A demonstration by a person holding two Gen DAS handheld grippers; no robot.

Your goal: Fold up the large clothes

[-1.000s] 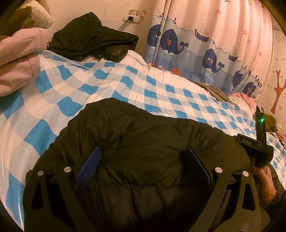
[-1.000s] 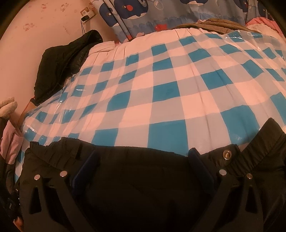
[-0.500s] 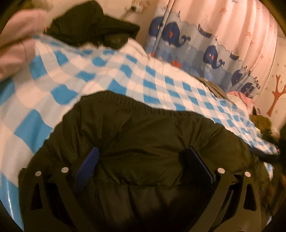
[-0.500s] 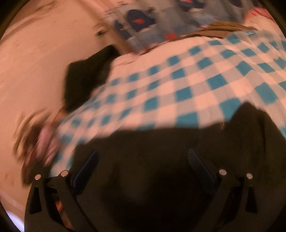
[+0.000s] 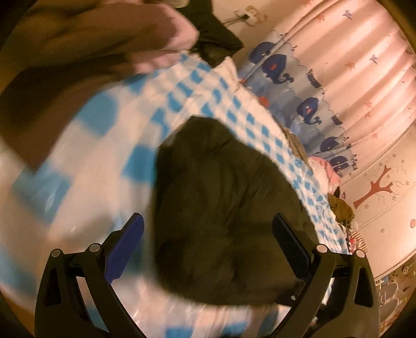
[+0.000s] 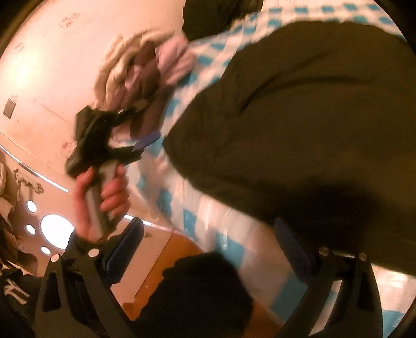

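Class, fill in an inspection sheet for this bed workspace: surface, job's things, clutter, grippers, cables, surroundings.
Surface: blue-and-white checked bed cover, glossy.
Job's things: dark padded garment lying bunched on the cover.
Clutter: pink clothing and black jacket at the far end.
Grippers: left gripper open, empty; right gripper open, empty.
Cables: one cable hanging from the wall plug.
Surroundings: whale curtain, tree wall sticker.

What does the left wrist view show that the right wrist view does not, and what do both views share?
Only the left wrist view shows the whale curtain and the tree picture on the wall. Only the right wrist view shows the left gripper, the hand holding it, and the wooden floor. Both show the dark jacket lying on the blue checked cover, with open jaws in the foreground.
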